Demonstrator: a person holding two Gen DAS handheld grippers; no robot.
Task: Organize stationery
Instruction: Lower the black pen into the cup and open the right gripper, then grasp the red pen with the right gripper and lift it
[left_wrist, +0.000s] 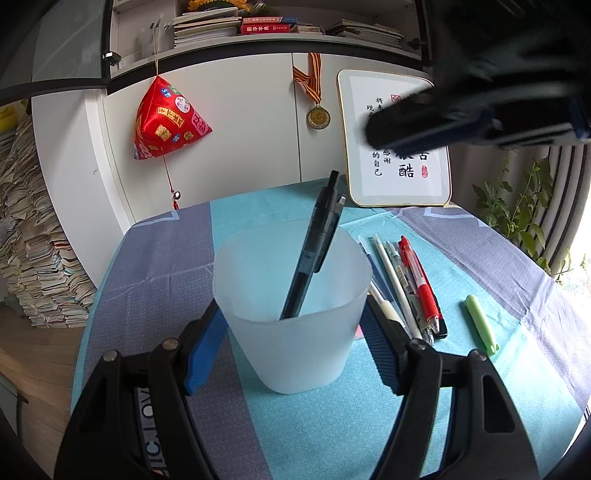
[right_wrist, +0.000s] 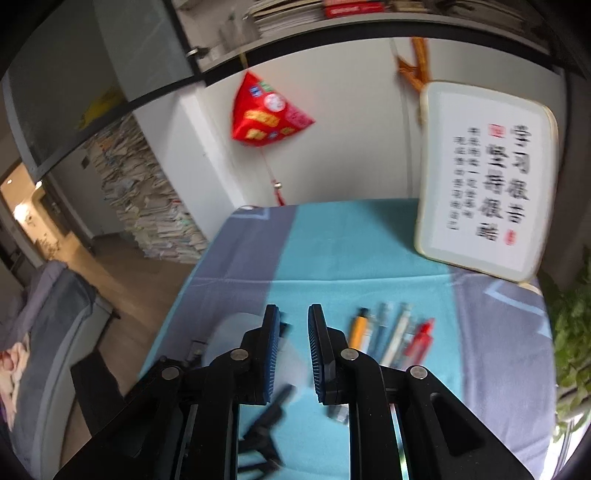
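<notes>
While gripped, cup (left_wrist: 291, 314) holds pens (left_wrist: 314, 251).

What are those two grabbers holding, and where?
The left gripper clamps the frosted cup by its lower sides. The right gripper holds nothing.

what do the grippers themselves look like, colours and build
Both match: matte black plastic linkage arms with round silver pivot pins, ending in flat fingers faced with ribbed blue pads. The left gripper has white lettering on a dark strip near its base. The right gripper shows the same pads, ridged finely. No cables or sleeves visible.
</notes>
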